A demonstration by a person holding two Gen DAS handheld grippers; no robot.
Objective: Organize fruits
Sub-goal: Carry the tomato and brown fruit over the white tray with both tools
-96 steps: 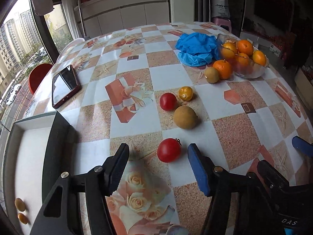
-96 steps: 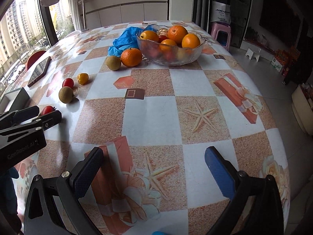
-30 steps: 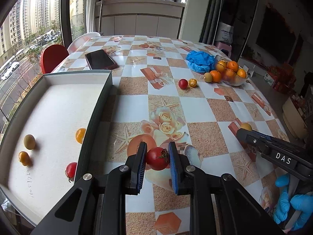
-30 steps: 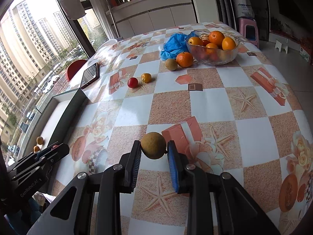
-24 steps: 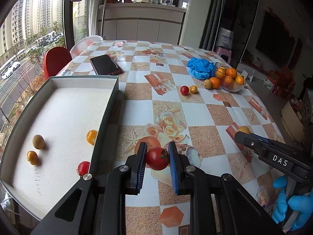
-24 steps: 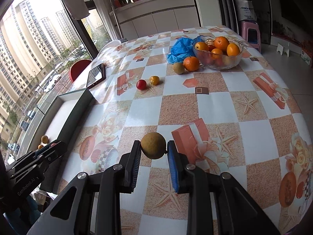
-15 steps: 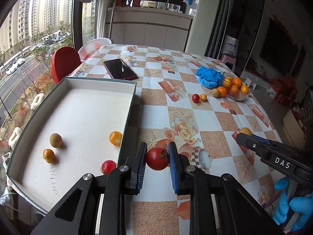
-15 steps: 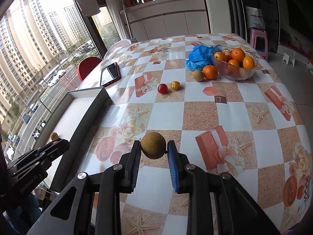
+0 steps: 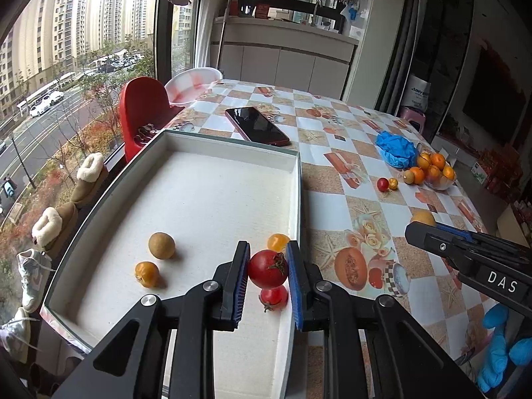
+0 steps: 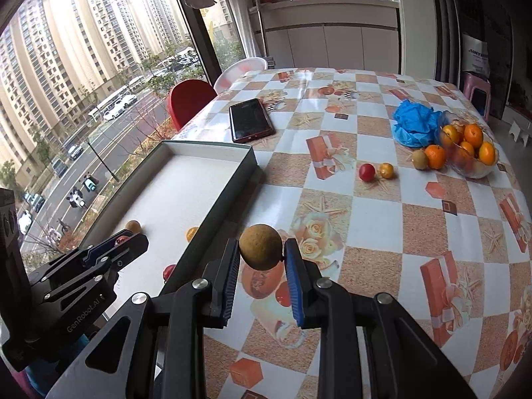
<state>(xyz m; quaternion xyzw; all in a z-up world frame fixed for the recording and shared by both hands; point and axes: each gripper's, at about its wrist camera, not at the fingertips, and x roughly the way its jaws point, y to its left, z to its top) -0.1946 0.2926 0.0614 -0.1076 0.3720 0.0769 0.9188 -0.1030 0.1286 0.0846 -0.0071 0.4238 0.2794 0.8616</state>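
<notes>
Daylight floods in through the large window on the left of both views, where the sky is blown out to near white. The white floor of the tray is bright, and the fruit on it casts only short, soft shadows. The tablecloth shows a pale sheen near its far edge. The right side of the room falls off into dim shade. Both fisheye pictures bend straight lines strongly toward the edges, with black vignetting in the corners. Focus is sharp throughout, with no visible motion blur.
</notes>
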